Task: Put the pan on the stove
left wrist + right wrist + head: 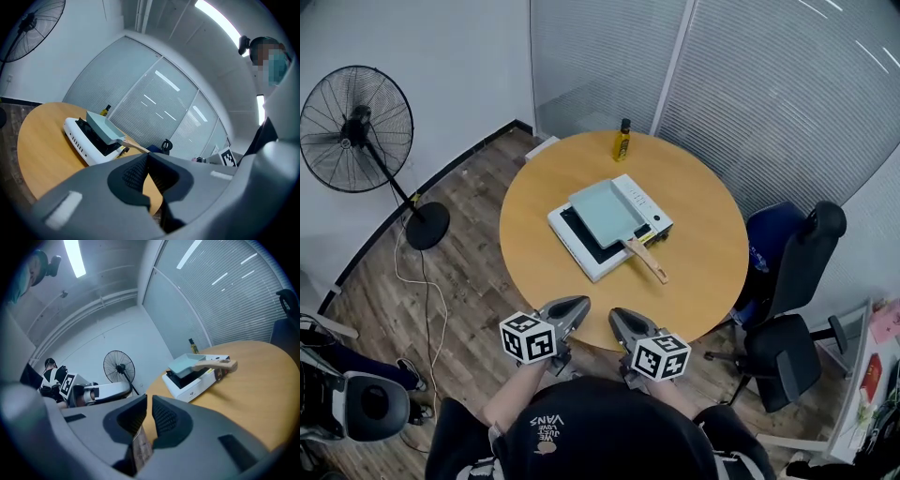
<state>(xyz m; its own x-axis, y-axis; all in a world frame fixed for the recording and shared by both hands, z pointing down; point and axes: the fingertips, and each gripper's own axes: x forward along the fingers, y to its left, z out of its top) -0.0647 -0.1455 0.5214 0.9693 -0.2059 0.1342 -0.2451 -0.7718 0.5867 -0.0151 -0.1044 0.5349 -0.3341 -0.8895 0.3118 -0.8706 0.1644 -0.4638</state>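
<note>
A round wooden counter (703,244) carries a white tabletop stove (645,204) near its middle. The pale green square pan (605,208) sits on the stove, covering most of the dark cooking top. Its wooden handle (647,259) sticks out past the stove's corner toward the near right edge of the counter. A small bottle (622,141) of yellowish liquid stands alone at the far edge, well apart from the stove.

Both grippers hang side by side at the near edge of the counter, close to the person's body and pointing toward the stove. Neither touches the pan or its handle.

The left gripper (581,303) has its jaws pressed together. In the left gripper view the tips meet, with nothing caught between them.

The right gripper (615,316) is just beside it. In the right gripper view its jaws are drawn nearly together, with a thin slit left between the ribbed pads (164,417) and nothing in that slit.

On the wooden floor to the left of the counter stands a black pedestal fan (356,127), its cable trailing across the boards. Two dark office chairs (792,267) stand at the counter's right side, against a wall of frosted glass panels
</note>
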